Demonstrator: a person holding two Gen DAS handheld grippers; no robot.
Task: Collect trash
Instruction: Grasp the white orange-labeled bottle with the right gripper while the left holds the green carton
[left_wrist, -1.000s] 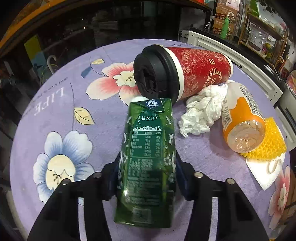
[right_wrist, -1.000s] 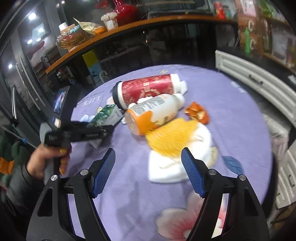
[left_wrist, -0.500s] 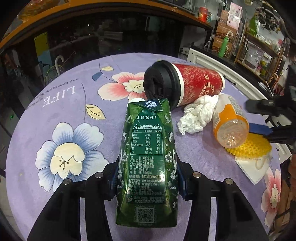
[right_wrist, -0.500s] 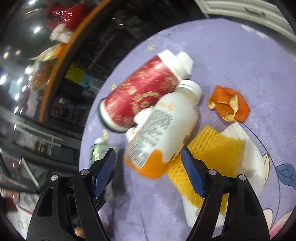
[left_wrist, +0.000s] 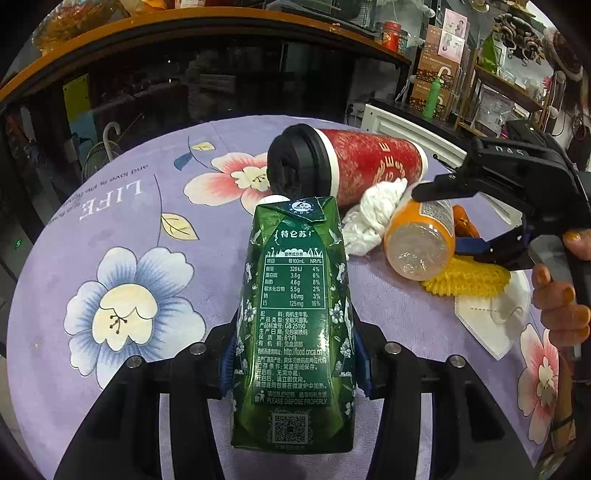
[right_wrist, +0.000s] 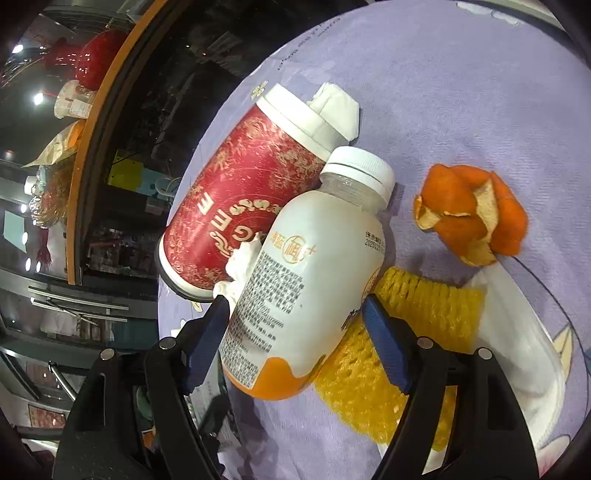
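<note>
The left gripper (left_wrist: 293, 363) is clamped on a dark green milk carton (left_wrist: 293, 325), its blue pads pressing both sides, above the flowered purple tablecloth (left_wrist: 122, 225).

The right gripper (right_wrist: 297, 332) stands wide, its jaws straddling the lower end of a white-and-orange plastic bottle (right_wrist: 306, 273) that lies near the middle of the table; the left pad looks just clear of the bottle, and contact on the right cannot be told.

The bottle leans against a red paper cup (right_wrist: 236, 206) lying on its side.

Only the right wrist view shows the orange peel (right_wrist: 476, 218). Only the left wrist view shows the cup's black lid (left_wrist: 295, 164) and the person's hand (left_wrist: 561, 295) on the right gripper's handle.

Both views show the yellow foam net (right_wrist: 417, 321).
</note>
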